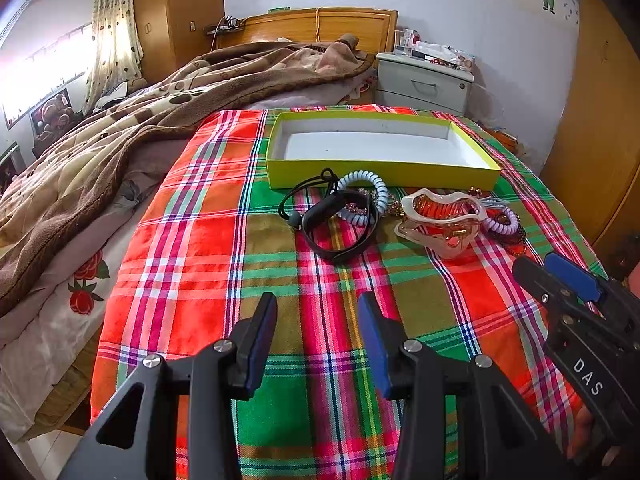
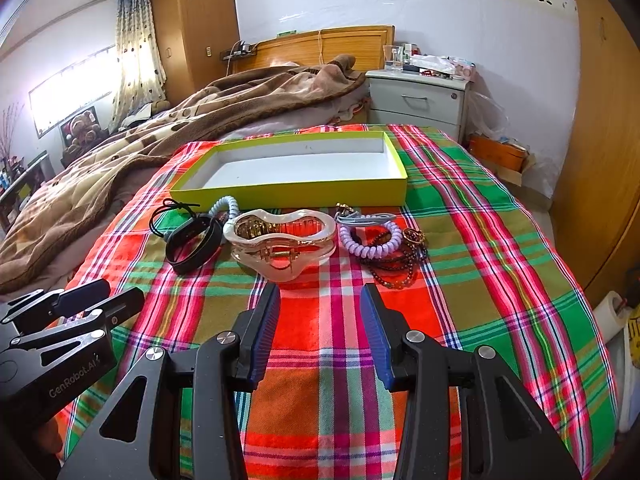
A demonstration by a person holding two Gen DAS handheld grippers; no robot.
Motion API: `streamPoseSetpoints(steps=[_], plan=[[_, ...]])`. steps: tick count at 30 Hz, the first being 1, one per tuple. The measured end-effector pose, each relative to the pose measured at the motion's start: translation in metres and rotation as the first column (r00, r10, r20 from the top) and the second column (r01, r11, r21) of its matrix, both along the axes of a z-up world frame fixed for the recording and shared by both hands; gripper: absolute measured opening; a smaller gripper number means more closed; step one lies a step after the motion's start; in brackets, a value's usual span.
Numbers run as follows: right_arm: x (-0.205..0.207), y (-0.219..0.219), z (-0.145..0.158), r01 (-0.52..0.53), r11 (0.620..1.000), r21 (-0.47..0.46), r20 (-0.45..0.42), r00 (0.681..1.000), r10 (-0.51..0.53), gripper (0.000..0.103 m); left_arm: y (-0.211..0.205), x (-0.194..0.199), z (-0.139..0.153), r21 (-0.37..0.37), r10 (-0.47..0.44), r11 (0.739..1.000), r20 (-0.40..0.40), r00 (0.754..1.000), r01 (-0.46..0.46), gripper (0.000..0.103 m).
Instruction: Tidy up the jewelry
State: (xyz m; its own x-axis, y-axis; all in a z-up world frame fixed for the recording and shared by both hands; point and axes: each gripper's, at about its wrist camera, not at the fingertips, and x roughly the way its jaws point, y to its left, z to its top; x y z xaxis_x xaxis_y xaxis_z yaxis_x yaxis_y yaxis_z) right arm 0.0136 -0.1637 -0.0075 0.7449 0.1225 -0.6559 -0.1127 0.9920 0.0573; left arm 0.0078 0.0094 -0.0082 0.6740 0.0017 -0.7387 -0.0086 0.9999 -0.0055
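Both grippers hover empty over plaid cloth, jewelry untouched at frame centre.
Left gripper (image 1: 317, 304) and right gripper (image 2: 320, 294) jaws wide, nothing between. Hair claw (image 2: 280, 240), black band (image 2: 192, 240), lilac coil tie (image 2: 370, 240), bead bracelets (image 2: 394, 270) lie just below the empty yellow-green box (image 2: 288, 192), mid-frame.

A woven plaid cloth in red, green and ochre (image 2: 460, 264) lies matt and slightly coarse. The shallow yellow-green cardboard box (image 2: 296, 192) has a matt white paper lining. The translucent pink plastic hair claw (image 2: 280, 240) is glossy, with a shiny metal spring. The black band (image 1: 340, 232) looks smooth and dull. The lilac spiral plastic hair tie (image 2: 370, 242) gleams softly; the dark bead bracelets (image 2: 394, 270) shine. The brown fleece blanket (image 1: 120, 120) looks plush.
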Motion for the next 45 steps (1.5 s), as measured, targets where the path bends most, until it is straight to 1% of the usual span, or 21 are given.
streamPoseSetpoints(steps=[27,39,45], plan=[[0.0009,0.002,0.0001,-0.006,1.0,-0.005,-0.005,1.0,0.006,0.043,-0.0035,-0.0009,0.001,0.004,-0.003,1.0,-0.006,1.0,0.003,0.044],[0.0021,0.001,-0.0006,-0.013,1.0,0.01,-0.006,1.0,0.013,0.043,-0.0029,-0.0009,0.0013,0.004,-0.004,1.0,-0.01,1.0,0.004,0.044],[0.0073,-0.0018,-0.0013,-0.037,0.998,0.043,-0.005,0.999,0.037,0.043,0.0045,0.0064,-0.0002,-0.036,-0.003,0.999,-0.024,1.0,0.002,0.044]])
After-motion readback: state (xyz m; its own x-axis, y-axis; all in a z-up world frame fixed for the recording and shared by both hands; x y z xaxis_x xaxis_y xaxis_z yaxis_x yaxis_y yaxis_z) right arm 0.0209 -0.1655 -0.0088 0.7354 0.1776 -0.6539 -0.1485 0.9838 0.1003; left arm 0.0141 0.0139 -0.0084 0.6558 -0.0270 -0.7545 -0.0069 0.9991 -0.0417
